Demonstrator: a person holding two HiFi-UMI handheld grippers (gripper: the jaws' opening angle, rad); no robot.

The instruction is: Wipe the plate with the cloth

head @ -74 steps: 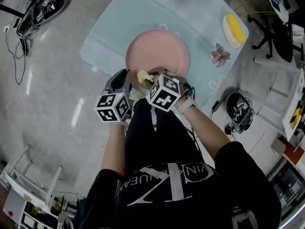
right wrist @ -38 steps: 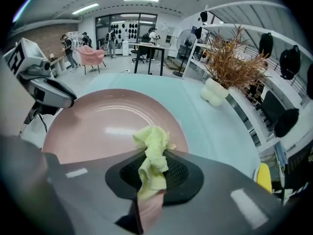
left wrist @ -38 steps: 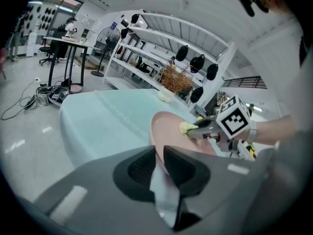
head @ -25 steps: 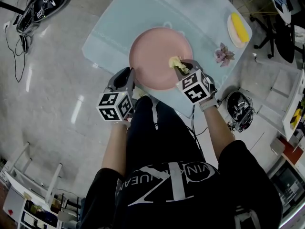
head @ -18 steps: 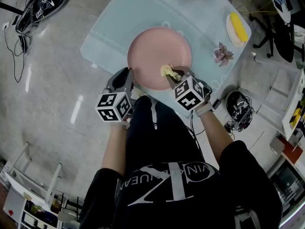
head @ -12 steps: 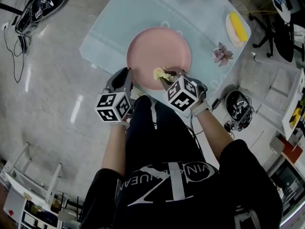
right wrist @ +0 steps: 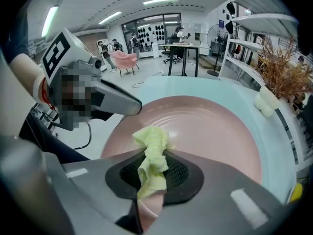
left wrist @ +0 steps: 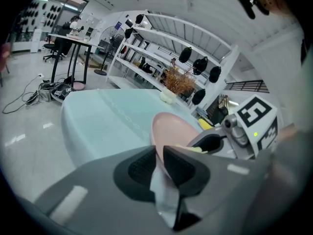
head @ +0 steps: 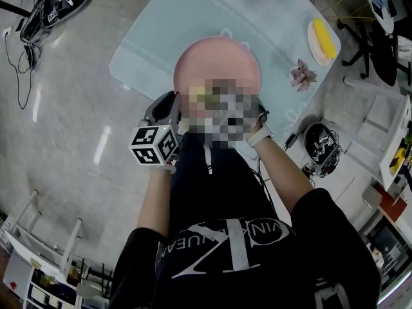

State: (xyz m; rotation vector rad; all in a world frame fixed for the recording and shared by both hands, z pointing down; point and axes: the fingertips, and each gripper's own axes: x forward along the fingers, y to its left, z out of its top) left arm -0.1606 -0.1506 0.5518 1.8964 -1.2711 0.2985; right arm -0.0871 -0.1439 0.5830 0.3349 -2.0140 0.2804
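With your left gripper (left wrist: pixel 159 161) pinching the plate (right wrist: pixel 210 131) rim and your right gripper (right wrist: pixel 152 176) clamped on the cloth (right wrist: pixel 151 153) at lower centre, pressing hard could lever the plate loose.

A round pink plate (head: pixel 215 60) was clamped by its near rim; a crumpled yellow cloth (right wrist: pixel 150 148) was held over its near part.

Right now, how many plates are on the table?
2. A big pink plate sits near the front edge of the table, its rim pinched by the left gripper. A small pale plate carrying something yellow sits at the far right corner. Others may be hidden.
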